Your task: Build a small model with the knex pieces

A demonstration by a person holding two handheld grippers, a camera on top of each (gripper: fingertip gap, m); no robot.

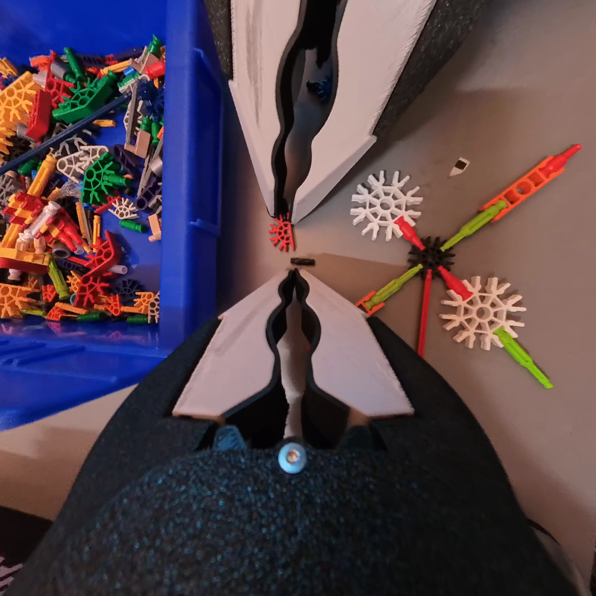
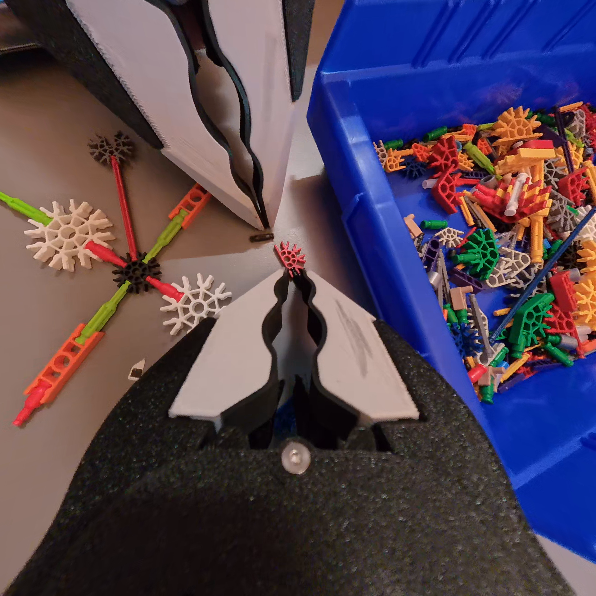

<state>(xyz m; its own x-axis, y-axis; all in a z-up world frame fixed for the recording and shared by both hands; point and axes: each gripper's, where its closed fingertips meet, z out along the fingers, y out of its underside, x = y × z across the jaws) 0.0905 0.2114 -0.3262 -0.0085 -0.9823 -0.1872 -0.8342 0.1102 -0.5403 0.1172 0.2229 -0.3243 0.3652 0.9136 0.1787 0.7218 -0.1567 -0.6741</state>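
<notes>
My right gripper (image 2: 295, 274) is shut on a small red fan-shaped connector (image 2: 290, 255), which sticks out past its tips. In the left wrist view it comes in from the top (image 1: 283, 214) with the red connector (image 1: 283, 233). My left gripper (image 1: 294, 273) is shut, tip to tip with the right one. A short black piece (image 1: 302, 261) lies just beyond its tips; I cannot tell whether they touch. In the right wrist view the left gripper (image 2: 263, 225) points down at that black piece (image 2: 262, 237).
A blue bin (image 1: 190, 193) (image 2: 361, 209) holds several loose coloured rods and connectors. On the grey table lies a flat assembly: a black hub (image 1: 430, 256) (image 2: 137, 272) with green and red rods, orange pieces and two white snowflake connectors (image 1: 385, 206) (image 1: 482, 312).
</notes>
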